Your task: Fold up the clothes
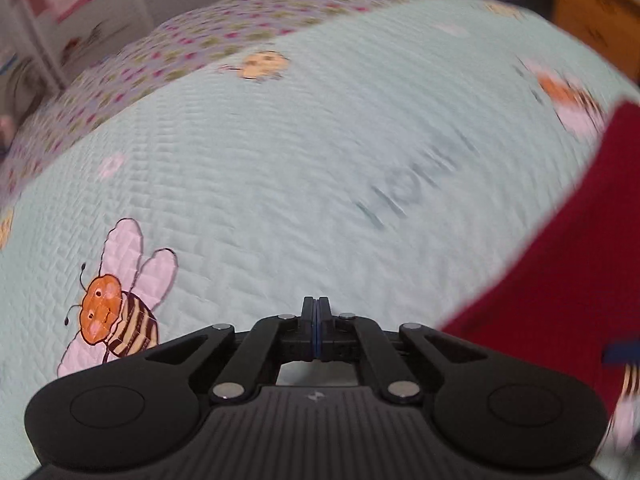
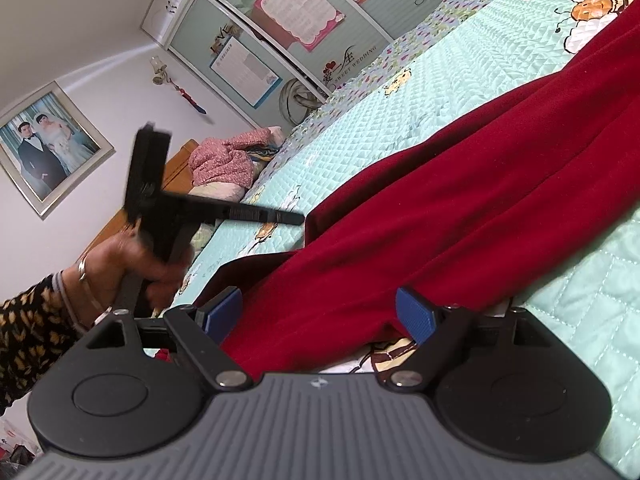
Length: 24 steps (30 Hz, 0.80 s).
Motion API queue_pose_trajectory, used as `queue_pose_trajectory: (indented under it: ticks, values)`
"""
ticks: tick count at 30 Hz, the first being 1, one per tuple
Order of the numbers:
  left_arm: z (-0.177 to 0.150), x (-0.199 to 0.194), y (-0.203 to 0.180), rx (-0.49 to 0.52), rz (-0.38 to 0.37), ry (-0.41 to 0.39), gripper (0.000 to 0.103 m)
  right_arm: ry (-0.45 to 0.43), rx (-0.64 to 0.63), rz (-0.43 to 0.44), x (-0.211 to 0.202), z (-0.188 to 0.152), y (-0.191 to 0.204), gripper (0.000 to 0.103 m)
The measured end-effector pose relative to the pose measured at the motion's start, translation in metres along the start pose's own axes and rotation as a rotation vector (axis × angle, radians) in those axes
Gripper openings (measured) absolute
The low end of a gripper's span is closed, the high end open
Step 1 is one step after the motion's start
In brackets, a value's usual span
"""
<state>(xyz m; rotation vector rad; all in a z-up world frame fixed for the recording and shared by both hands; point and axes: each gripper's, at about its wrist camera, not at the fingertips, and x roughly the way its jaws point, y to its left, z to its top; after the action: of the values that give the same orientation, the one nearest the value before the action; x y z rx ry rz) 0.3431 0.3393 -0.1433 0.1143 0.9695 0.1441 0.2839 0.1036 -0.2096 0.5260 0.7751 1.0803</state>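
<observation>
In the left wrist view the bee print (image 1: 116, 312) sits at lower left on the mint quilted bedspread (image 1: 280, 184). At bottom centre the left gripper (image 1: 316, 312) has its jaws pressed together with nothing between them, hovering over bare quilt. The dark red garment (image 1: 560, 280) lies off to the right edge of that frame, apart from the fingers. In the right wrist view a hand (image 2: 132, 268) in a patterned sleeve (image 2: 28, 332) at centre left carries that same closed tool (image 2: 298, 220), its tip just beside the garment's far edge. The red garment (image 2: 460, 220) runs from lower centre to upper right, lying long and rumpled on the bedspread (image 2: 580, 320). At the bottom the right gripper (image 2: 320, 316) has its blue pads (image 2: 416, 314) wide apart, straddling the near end of the cloth without pinching it. This looks like an early step, taking hold before a fold. Next, the left jaws probably need to open and reach the far edge while the right ones close on the near end.
</observation>
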Motion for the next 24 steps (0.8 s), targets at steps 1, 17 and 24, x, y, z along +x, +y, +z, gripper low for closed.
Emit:
queue_pose_trajectory:
  ticks: [1,17,24]
  values:
    - [0.002,-0.001,0.003,-0.012,-0.012,-0.005,0.0,0.0,0.0,0.0,0.0,0.0,0.0,0.085]
    - [-0.038,-0.021,-0.039,0.065,0.057,0.022,0.03,-0.012,0.024,0.028,-0.004,0.0,-0.005,0.085]
    - [-0.036,-0.053,-0.009,-0.066,0.212,-0.104,0.031,-0.013,0.027,0.031,-0.005,-0.001,-0.005,0.085]
